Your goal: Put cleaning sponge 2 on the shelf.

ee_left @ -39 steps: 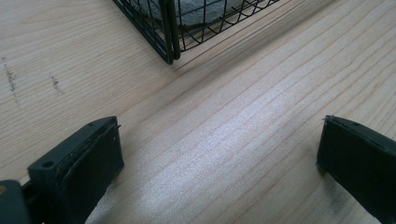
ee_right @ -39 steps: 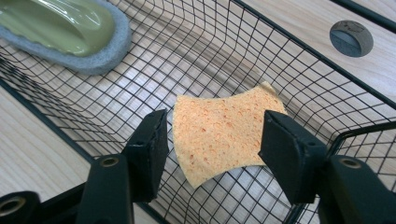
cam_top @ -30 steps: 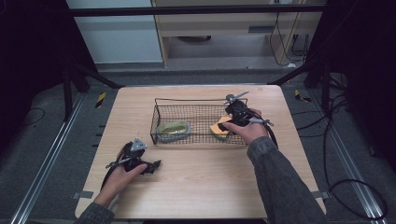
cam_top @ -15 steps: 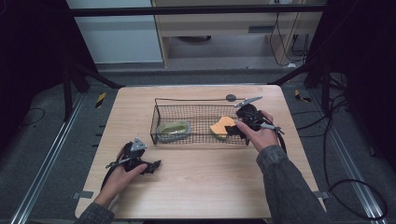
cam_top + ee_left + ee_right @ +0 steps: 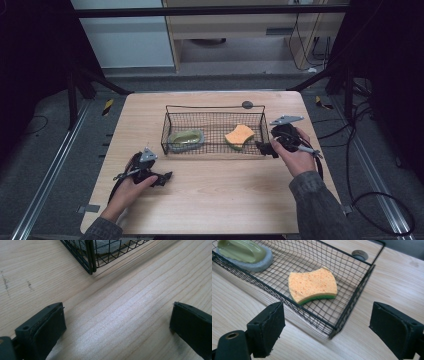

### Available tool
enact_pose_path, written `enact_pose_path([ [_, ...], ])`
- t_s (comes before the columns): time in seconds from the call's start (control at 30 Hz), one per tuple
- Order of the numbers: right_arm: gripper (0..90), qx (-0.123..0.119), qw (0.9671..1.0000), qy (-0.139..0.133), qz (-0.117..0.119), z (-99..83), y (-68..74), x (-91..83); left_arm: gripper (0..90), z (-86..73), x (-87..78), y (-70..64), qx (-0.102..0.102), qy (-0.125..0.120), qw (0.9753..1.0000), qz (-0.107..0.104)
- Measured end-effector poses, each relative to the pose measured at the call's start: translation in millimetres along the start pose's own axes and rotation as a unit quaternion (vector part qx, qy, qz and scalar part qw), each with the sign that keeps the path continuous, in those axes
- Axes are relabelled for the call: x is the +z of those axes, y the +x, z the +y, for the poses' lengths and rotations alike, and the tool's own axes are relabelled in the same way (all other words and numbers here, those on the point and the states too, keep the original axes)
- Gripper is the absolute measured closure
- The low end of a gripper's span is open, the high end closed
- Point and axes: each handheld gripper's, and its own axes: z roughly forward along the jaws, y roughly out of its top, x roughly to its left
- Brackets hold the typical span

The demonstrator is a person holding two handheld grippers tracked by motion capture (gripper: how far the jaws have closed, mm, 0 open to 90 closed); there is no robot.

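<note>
The right gripper view shows the orange sponge's green underside, long axis across the wire basket; right gripper and left gripper gape wide, empty.

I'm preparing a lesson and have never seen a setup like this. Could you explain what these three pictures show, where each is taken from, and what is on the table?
A person sits at a wooden table, holding a two-jaw hand tool in each hand. The high view looks down from above: the left gripper rests near the table's front, the right gripper sits beside a black wire basket. The other two pictures come from cameras riding on each gripper, looking along its black jaws. In the basket lie an orange sponge and a green-handled scrubber. Both grippers are open and hold nothing.
</note>
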Motion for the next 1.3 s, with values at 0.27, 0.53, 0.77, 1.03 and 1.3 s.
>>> enact_pose_path([
  [0.27,12.9,0.015,0.9995,-0.026,-0.013,-36.6,-11.0,-15.8,0.0,0.0,0.0,0.1,0.0,0.0,1.0,0.0],
  [0.53,12.9,0.028,0.999,-0.027,-0.022,-71.2,-18.7,-14.8,0.0,0.0,0.0,0.0,0.0,0.0,1.0,0.0],
  [0.77,13.2,0.055,0.9981,-0.018,-0.02,-99.2,-20.7,4.2,0.0,0.0,0.0,0.0,0.0,0.0,1.0,0.0],
  [1.03,12.9,0.086,0.9956,-0.006,-0.037,-111.3,-31.3,23.7,0.0,0.0,0.0,0.0,0.0,0.0,1.0,0.0],
  [1.3,11.8,0.109,0.9919,0.005,-0.065,-118.2,-37.6,37.4,0.0,0.1,0.0,0.1,0.0,0.0,1.0,0.0],
])
